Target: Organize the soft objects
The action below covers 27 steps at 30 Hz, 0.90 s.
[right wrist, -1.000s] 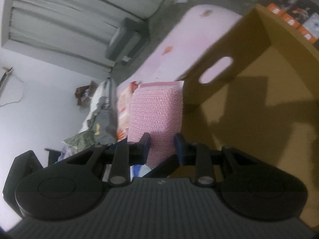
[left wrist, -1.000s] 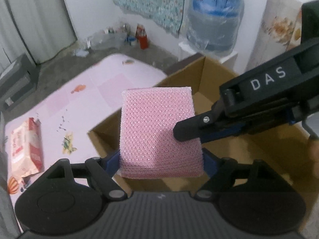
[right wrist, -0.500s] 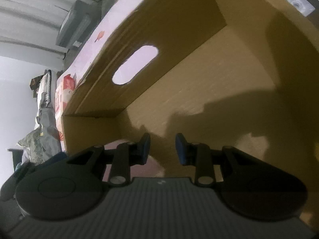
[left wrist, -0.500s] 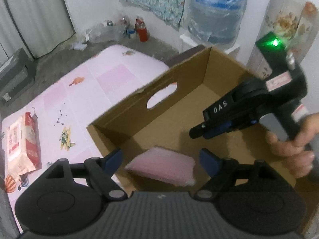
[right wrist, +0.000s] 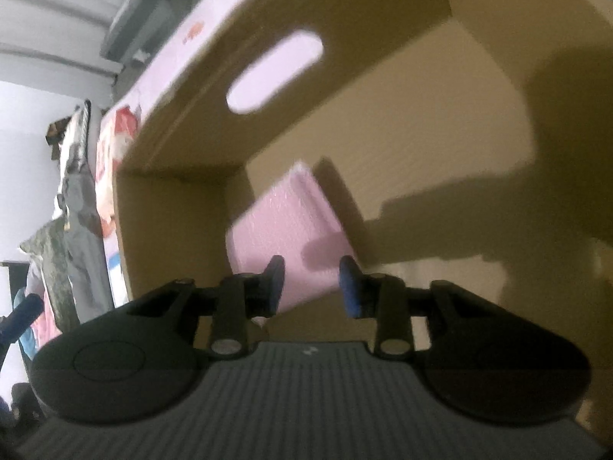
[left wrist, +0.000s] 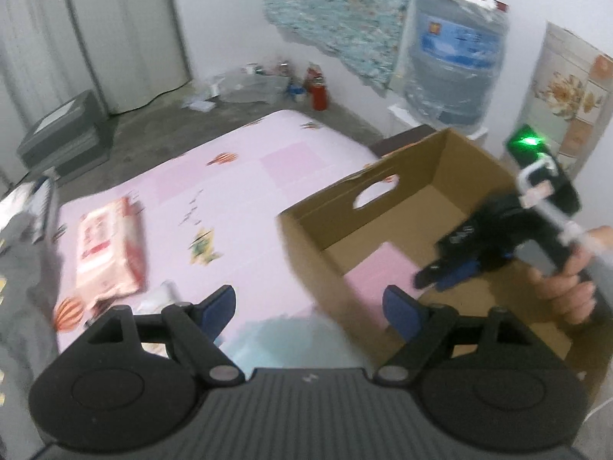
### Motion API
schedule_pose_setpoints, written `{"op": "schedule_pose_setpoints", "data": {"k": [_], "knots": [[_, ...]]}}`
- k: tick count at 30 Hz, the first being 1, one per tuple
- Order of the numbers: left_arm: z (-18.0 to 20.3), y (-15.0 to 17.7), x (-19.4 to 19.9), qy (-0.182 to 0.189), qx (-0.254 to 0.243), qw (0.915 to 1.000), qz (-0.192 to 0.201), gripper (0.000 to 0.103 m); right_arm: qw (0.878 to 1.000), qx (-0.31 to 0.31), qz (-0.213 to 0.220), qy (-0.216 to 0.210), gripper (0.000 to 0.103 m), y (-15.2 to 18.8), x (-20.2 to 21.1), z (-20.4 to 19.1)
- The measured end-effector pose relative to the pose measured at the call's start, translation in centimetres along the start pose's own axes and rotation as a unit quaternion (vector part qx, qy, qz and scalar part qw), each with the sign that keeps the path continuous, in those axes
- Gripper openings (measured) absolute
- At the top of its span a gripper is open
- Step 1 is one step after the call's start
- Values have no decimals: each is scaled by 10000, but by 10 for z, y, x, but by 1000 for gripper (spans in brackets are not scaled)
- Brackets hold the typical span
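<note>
A pink textured sponge cloth (right wrist: 287, 226) lies flat on the floor of the cardboard box (right wrist: 440, 122), near its corner; in the left wrist view the cloth (left wrist: 379, 272) shows inside the box (left wrist: 318, 230). My right gripper (right wrist: 312, 281) hovers inside the box just above the cloth, its jaws opening, nothing pressed between the pads. It appears in the left wrist view (left wrist: 433, 281), held by a hand (left wrist: 571, 287). My left gripper (left wrist: 308, 303) is open and empty above the box's near-left corner and the pink mat (left wrist: 214, 191).
A pack of wet wipes (left wrist: 109, 245) lies on the mat at left, a small white item (left wrist: 164, 293) near it. A water jug (left wrist: 454, 61), bottles (left wrist: 318, 92) and a grey case (left wrist: 65, 134) stand along the walls. Clothes (right wrist: 72, 211) lie beyond the box.
The left gripper let go of the pink cloth, which dropped into the box, then swung left and up. The right gripper sank into the box and its jaws have widened.
</note>
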<state>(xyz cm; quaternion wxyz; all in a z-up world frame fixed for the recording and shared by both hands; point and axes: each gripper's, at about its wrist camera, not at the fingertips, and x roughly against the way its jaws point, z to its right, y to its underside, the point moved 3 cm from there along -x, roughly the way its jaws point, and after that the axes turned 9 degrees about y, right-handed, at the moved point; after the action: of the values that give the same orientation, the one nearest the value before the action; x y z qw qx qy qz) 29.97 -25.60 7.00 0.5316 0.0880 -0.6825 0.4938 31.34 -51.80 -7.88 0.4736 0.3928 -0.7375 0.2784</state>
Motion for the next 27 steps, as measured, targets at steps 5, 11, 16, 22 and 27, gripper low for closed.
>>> {"op": "schedule_pose_setpoints", "data": {"k": [5, 11, 16, 22, 27], "knots": [[-28, 28, 17, -134, 372, 9992, 42, 85, 9998, -69, -18, 184, 40, 5, -15, -2], [-54, 61, 36, -251, 737, 9969, 69, 85, 9973, 29, 612, 394, 38, -26, -20, -28], [-68, 79, 40, -258, 1003, 9946, 77, 85, 9919, 513, 874, 760, 39, -37, -24, -55], [-77, 91, 40, -184, 1177, 9928, 99, 85, 9921, 539, 867, 723, 39, -28, -13, -54], [-77, 93, 41, -118, 1233, 9922, 146, 85, 9979, -487, 362, 239, 60, -23, -24, -36]]}}
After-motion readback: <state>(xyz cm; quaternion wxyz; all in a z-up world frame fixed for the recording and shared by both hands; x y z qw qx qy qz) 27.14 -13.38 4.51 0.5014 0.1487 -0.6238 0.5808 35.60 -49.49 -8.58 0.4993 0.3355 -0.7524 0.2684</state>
